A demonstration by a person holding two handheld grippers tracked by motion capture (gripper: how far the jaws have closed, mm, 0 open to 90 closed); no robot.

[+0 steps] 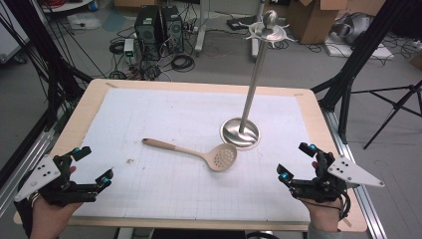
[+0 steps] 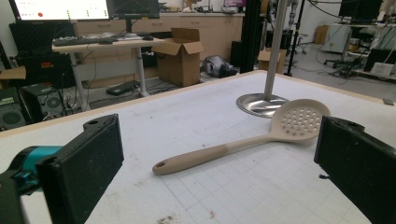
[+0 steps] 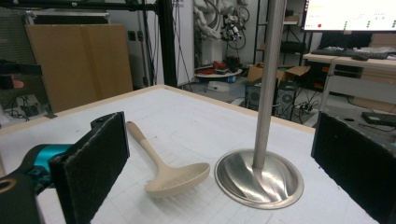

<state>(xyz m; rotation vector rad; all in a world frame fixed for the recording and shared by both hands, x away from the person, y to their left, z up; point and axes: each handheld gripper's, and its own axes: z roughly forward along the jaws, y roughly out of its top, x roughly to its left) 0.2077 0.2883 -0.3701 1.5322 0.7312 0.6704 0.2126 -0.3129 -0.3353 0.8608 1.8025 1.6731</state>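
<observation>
Just now a beige slotted spoon (image 1: 199, 153) lies flat on the white mat (image 1: 164, 114) covering the counter (image 1: 79, 112), its perforated bowl just beside the round base of a tall metal stand (image 1: 240, 132) and its handle stretching away from that stand toward the left. The left gripper (image 1: 92, 167) rests well to the left of the stand at the near edge, jaws spread wide and empty. The right gripper (image 1: 294, 162) sits near the stand's right, jaws likewise apart, holding nothing.
</observation>
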